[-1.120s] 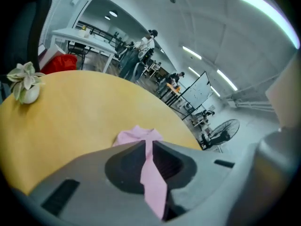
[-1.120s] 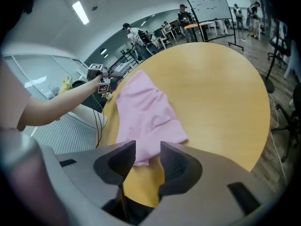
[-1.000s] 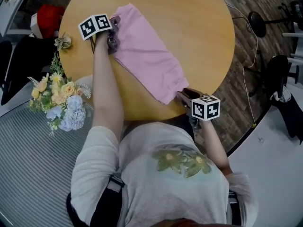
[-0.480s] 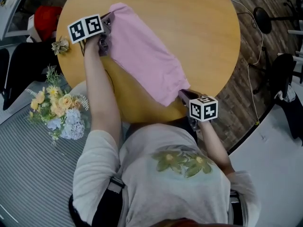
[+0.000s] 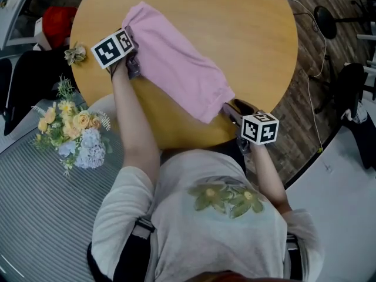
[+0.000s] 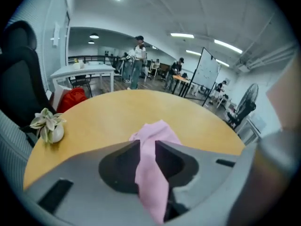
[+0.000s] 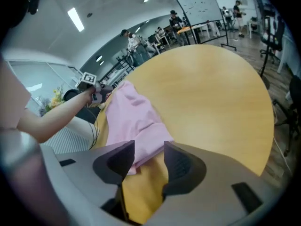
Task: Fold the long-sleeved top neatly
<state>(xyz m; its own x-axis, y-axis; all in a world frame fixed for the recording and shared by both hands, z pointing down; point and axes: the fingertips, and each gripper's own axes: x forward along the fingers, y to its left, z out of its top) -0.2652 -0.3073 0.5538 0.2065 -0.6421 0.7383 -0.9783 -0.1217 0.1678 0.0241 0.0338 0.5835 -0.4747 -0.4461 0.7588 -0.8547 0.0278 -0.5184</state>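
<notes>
The pink long-sleeved top lies folded into a long strip slanting across the round wooden table. My left gripper is at the strip's far left end. In the left gripper view a bunched fold of the top runs between the jaws of the left gripper, which have just been opening and stand narrowly apart. My right gripper is at the near end by the table's edge. The right gripper has also just been opening and is wide, with the top's hem lying loosely between its jaws.
A flower bouquet lies on the grey surface at the left. A small white vase with a flower stands at the table's left edge, also in the left gripper view. A red bag and a black chair sit beyond.
The left gripper swung out to the left with the top's far end, then came back nearer. The top's far end now lies further left. The right gripper shifted slightly right.
</notes>
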